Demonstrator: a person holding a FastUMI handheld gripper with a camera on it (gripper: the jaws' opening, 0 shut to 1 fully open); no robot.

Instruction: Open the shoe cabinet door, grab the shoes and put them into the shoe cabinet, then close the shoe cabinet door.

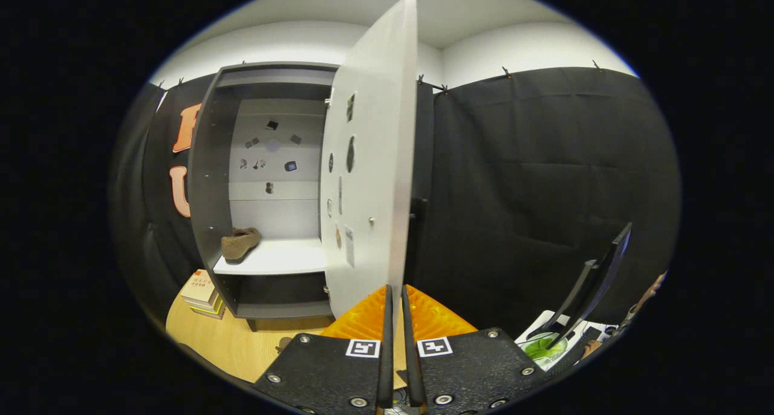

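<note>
- The shoe cabinet (208, 179) stands on the wooden desk (224, 342) against the booth wall, a small stack of books (199, 289) just beside its foot.
- One brown shoe (239, 244) lies on the white shelf (275, 259) inside, toward the left wall of the compartment. It looks soft, light and low-cut, so it should give under pressure; it is already stowed, and I judge it needs no further handling.
- The cabinet door (372, 161) swings wide open, seen almost edge-on, its free edge running down to just ahead of the claw. It reads as a flat, stiff, light panel with a smooth face that could slip under a pinch. The free edge is the sensible place to take it, or a flat push on the outer face to swing it shut.
- The claw (396, 306) is narrow, nearly closed, its fingers almost parallel with a slim gap. The door's lower edge lines up with that gap, but I cannot tell whether the fingers press on it or merely sit before it.
- To the right, well apart from the cabinet, a dark monitor (598, 276) leans above a green-and-white object (544, 347).
</note>
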